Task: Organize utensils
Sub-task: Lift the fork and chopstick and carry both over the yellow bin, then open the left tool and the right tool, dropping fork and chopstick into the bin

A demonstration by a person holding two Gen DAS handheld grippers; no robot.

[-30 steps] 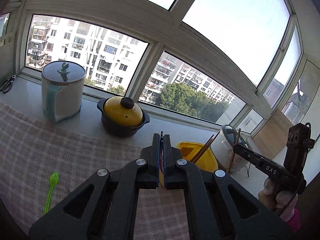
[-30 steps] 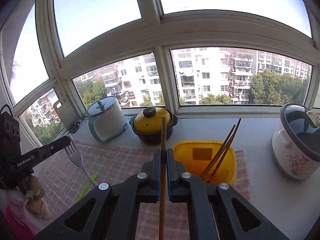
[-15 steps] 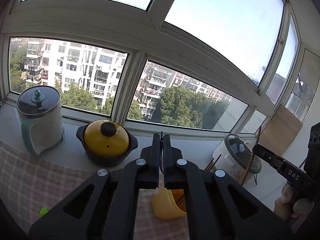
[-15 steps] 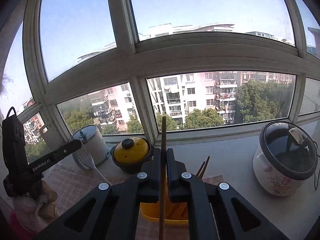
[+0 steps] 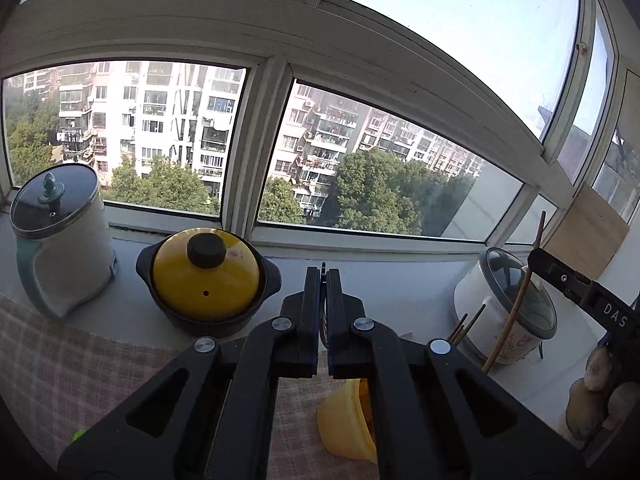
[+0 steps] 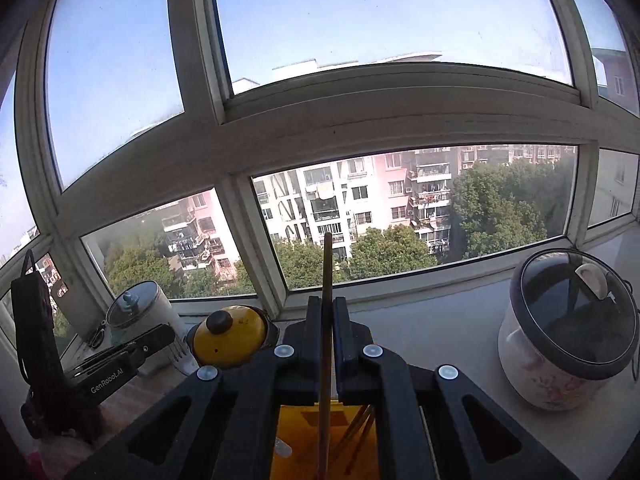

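While the chopstick (image 6: 326, 320) sits pinched upright in the right gripper (image 6: 327, 308), directly above the yellow holder (image 6: 304, 440) on the tabletop, I'd say it's drop-in time: lower, then release. The left gripper (image 5: 322, 280) is clamped on a fork, mostly hidden.

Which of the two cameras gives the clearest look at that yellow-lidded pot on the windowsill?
The left wrist view. There the pot sits large and whole: yellow lid, black knob, dark body with both handles. In the right wrist view the pot is small, and its lower part is hidden behind the right tool.
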